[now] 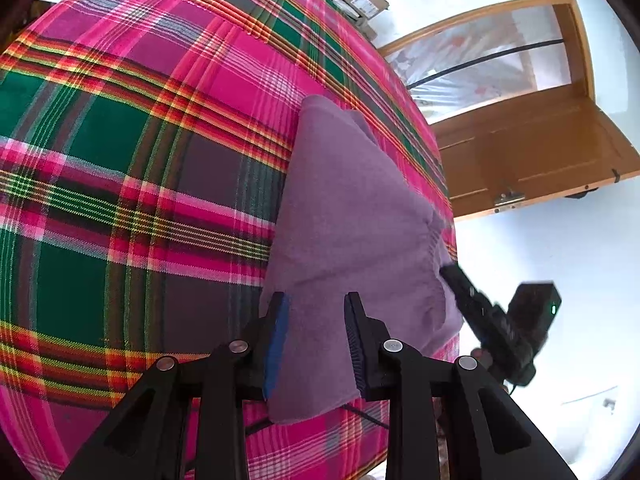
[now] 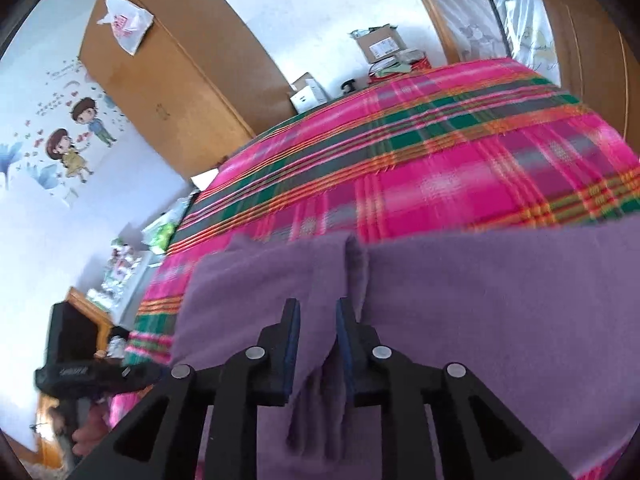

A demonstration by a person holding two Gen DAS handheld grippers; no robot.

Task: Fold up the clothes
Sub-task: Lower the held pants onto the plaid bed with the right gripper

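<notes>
A purple cloth (image 1: 352, 208), folded into a long strip, lies on the pink and green plaid bed cover (image 1: 120, 160) near the cover's right edge. My left gripper (image 1: 316, 312) holds the strip's near end: the fabric fills the whole gap between its blue pads. In the right wrist view the purple cloth (image 2: 500, 300) spreads across the lower frame. My right gripper (image 2: 318, 312) stands with a loose hanging fold between its fingers, and a dark gap shows beside the right pad. From the left wrist view the right gripper's tip (image 1: 446, 272) sits at the cloth's right edge.
The bed cover (image 2: 460, 152) stretches far beyond the cloth. A wooden door (image 1: 520, 148) stands open past the bed's right side. A wooden wardrobe (image 2: 180, 80) and cardboard boxes (image 2: 380, 44) stand at the far wall. A hand (image 2: 92, 432) holds the left gripper's handle.
</notes>
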